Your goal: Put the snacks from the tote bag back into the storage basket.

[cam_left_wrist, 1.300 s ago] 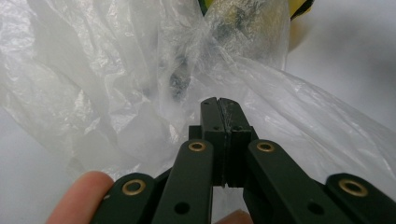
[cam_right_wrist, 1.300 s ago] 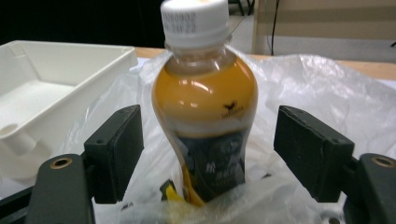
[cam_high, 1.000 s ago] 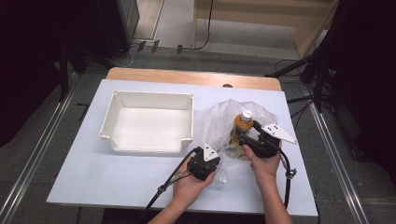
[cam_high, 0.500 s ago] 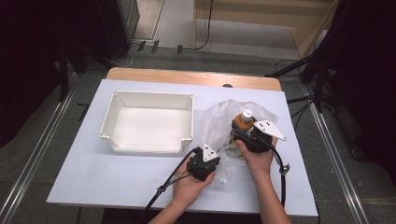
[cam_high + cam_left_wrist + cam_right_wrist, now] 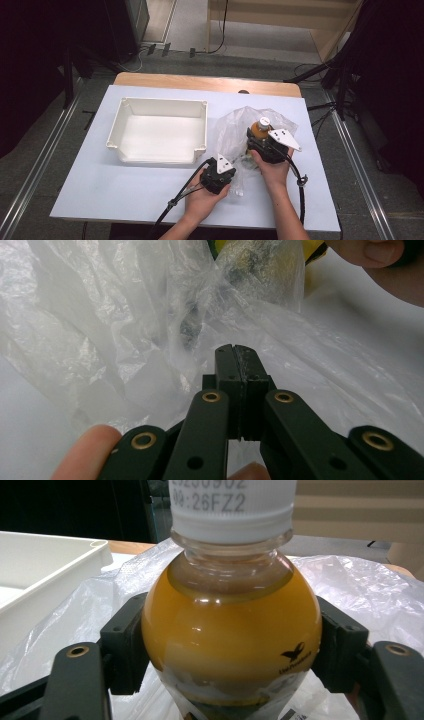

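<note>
While the juice bottle [image 5: 231, 625] is standing upright on the clear plastic bag [image 5: 235, 135], just to the right of the white tray [image 5: 159, 131], the work of getting it out of the bag is looking roughly half done. The bottle's white cap [image 5: 232, 507] and orange shoulder are already rising free of the film, but crumpled plastic is lying around the base and spreading out on the table [image 5: 90, 185] to every side of it. What seems left is to lift the bottle clear of the bag and, most likely, set it down in the tray, which is holding nothing at present.

The right gripper [image 5: 260, 142], on the side of the bottle away from the tray, is clasping the bottle's round belly: its jaws are standing about as wide as the bottle, one pad [image 5: 125, 650] pressing each flank, so the bottle is being held firmly between them. The left gripper [image 5: 239, 370], nearer the person than the tray's front right corner, is pinching the bag: its two jaws are pressed flat together with no gap showing, and a fold of the thin film appears to be caught between them. That grip is looking suited to pinning the bag down while the other hand raises the bottle.
</note>
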{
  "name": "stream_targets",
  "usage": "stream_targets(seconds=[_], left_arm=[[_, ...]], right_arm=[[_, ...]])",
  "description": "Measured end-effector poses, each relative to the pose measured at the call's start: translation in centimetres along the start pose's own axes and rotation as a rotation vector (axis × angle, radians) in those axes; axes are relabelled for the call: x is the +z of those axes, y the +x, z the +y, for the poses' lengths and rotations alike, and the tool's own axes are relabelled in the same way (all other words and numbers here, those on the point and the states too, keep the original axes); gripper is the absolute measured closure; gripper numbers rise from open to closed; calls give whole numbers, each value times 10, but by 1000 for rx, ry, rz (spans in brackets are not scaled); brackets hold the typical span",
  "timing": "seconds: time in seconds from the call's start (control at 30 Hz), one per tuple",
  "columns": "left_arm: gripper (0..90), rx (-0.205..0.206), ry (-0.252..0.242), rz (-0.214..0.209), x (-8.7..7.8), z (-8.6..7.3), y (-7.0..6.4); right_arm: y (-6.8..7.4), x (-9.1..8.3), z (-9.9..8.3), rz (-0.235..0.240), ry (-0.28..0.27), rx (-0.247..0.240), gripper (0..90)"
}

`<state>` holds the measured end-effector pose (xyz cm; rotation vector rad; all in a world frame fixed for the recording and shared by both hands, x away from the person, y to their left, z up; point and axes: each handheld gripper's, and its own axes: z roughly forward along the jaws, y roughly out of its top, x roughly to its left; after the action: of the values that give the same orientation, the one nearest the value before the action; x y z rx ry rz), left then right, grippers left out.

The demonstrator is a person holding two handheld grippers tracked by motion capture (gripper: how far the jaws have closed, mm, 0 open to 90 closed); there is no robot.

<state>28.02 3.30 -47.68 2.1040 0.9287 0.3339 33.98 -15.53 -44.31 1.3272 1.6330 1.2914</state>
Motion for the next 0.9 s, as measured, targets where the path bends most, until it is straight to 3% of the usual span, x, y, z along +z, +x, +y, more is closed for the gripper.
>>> stream_targets(seconds=[0.13,0.57,0.9], left_arm=[[900,0,-1,1,0,0,0],[900,-2,0,3,0,0,0],[900,-5,-1,9,1,0,0]], right_arm=[[0,0,0,1,2,19,302],[-1,-5,3,23,21,0,312],[-6,-20,31,29,-1,28,313]])
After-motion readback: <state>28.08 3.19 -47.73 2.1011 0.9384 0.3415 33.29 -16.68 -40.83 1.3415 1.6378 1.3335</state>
